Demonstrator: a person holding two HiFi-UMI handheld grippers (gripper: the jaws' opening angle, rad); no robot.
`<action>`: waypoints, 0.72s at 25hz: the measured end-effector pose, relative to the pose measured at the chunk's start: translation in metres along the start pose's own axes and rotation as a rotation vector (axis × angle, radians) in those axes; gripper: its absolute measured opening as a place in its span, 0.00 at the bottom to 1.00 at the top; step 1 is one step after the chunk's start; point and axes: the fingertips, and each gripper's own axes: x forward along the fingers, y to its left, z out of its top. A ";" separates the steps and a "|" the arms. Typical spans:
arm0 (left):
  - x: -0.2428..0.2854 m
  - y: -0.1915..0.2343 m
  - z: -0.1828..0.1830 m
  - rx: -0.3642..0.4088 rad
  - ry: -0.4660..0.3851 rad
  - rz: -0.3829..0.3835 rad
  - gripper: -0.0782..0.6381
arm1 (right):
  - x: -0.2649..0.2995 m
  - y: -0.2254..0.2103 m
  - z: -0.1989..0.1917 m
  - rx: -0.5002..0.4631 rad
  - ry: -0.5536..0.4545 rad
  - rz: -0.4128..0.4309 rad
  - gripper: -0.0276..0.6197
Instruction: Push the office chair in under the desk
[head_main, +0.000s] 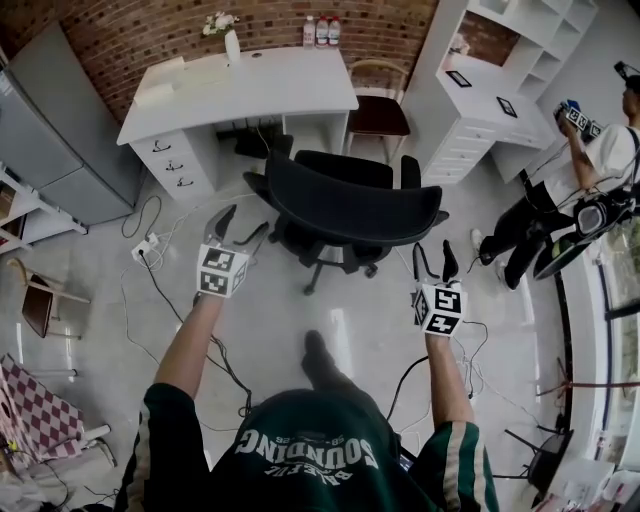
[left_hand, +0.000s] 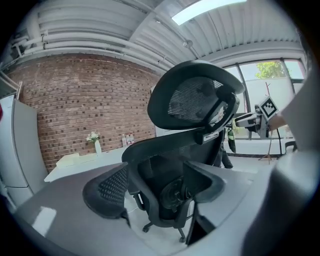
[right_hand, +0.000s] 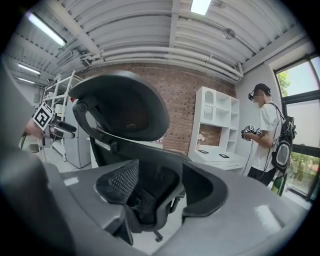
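Observation:
A black mesh office chair (head_main: 345, 205) stands on the floor in front of the knee opening of the white desk (head_main: 250, 85), with its backrest toward me. My left gripper (head_main: 240, 228) is open just left of the backrest and touches nothing. My right gripper (head_main: 434, 262) is open below the chair's right armrest, also clear of it. The left gripper view looks between open jaws (left_hand: 157, 187) at the chair (left_hand: 190, 107) with the desk (left_hand: 85, 162) behind it. In the right gripper view the open jaws (right_hand: 157, 187) frame the chair (right_hand: 125, 107) from the other side.
A wooden chair (head_main: 378, 105) and a white drawer and shelf unit (head_main: 480, 110) stand right of the desk. A person (head_main: 590, 170) stands at the far right. A grey fridge (head_main: 60, 140) is on the left. Cables and a power strip (head_main: 145, 245) lie on the floor.

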 end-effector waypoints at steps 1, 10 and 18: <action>0.003 0.003 -0.001 -0.005 0.004 0.003 0.59 | 0.005 -0.004 -0.002 -0.012 0.011 -0.004 0.44; 0.043 0.023 -0.014 -0.038 0.057 0.016 0.62 | 0.060 -0.042 -0.027 -0.086 0.124 -0.029 0.53; 0.073 0.043 -0.018 -0.046 0.090 0.029 0.64 | 0.100 -0.064 -0.041 -0.116 0.175 -0.024 0.53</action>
